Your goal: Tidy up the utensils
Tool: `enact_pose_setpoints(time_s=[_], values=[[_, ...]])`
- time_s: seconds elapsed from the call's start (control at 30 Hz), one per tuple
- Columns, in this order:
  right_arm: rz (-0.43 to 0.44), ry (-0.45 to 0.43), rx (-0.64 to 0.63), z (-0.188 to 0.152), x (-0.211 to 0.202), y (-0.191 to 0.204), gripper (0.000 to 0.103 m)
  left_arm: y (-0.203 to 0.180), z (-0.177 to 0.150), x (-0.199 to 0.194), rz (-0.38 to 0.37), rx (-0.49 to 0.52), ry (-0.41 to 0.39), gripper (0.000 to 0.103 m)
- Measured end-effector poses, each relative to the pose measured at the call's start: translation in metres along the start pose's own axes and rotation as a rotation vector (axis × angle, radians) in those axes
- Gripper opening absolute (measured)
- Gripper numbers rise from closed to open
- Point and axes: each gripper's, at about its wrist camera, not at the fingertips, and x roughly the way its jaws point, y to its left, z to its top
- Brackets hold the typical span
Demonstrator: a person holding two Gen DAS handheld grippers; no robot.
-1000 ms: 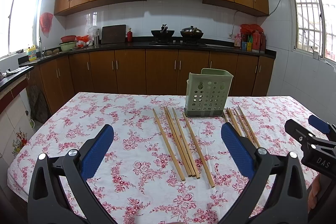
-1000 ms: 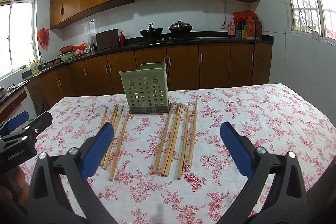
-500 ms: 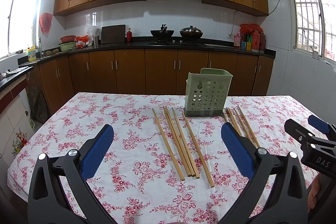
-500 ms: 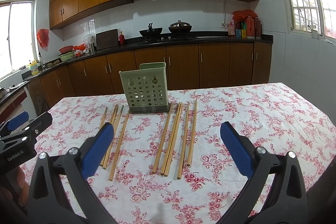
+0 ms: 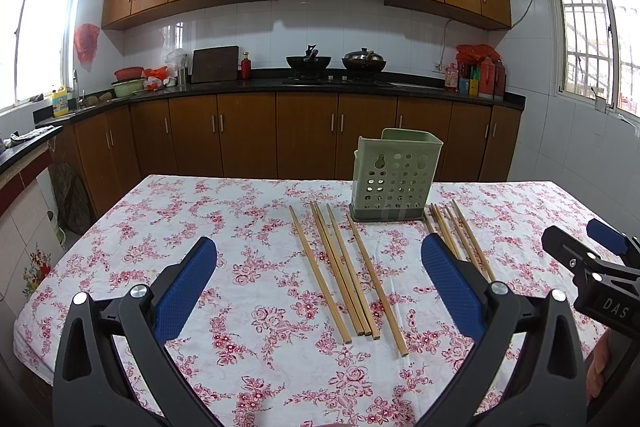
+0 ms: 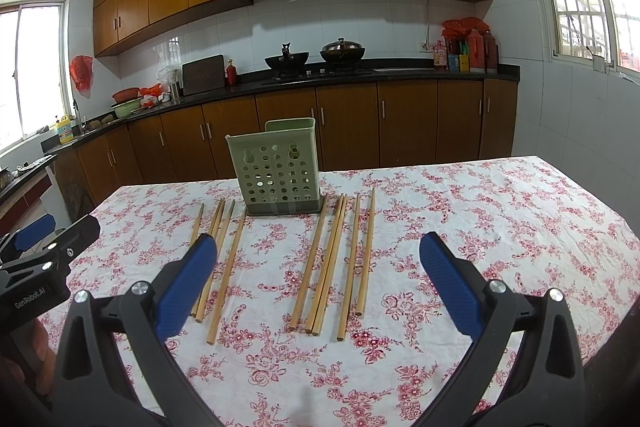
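None of the long, pale bamboo chopsticks has reached the green perforated plastic utensil holder [image 5: 396, 179] yet, as far as the pictures show; its inside is hidden from both cameras, so that is a judgement. The holder stands upright on the table with the red-flowered white cloth [image 5: 200, 227], ahead of both claws.

One group of chopsticks [image 5: 344, 271] lies flat straight ahead of the left claw [image 5: 320, 291], between its blue-padded fingers [image 5: 186, 293] in the view, running away toward the holder's foot. A second group [image 6: 336, 255] lies ahead of the right claw [image 6: 320, 291], just beside the holder's other side. By my count the whole job remains: each stick to be lifted and stood in the holder.

Both claws hover low over the near edge of the table, pointing forward and roughly level, side by side (each shows at the margin of the other's view). The left claw's jaws are spread wide with nothing between them; the right claw is likewise spread and holds nothing. Neither touches a chopstick, and the nearest stick ends lie just beyond the fingertips
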Motion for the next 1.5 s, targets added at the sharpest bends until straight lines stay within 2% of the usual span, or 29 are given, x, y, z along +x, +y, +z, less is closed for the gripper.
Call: enact_pose_setpoints(time_s=[1.1,1.3,1.5], values=[[-0.001,0.017,0.004,-0.006,0.008,-0.001,0.099,0.0,-0.001,0.002,0.002,-0.002,0.014,0.101],[-0.034,0.098,0.035,-0.005,0.032,-0.011,0.099,0.007,-0.008,0.028,0.05,-0.011,0.107,0.101],[-0.091,0.248,0.057,0.001,0.085,-0.032,0.098,0.029,-0.009,0.071,0.084,-0.061,0.277,0.101]])
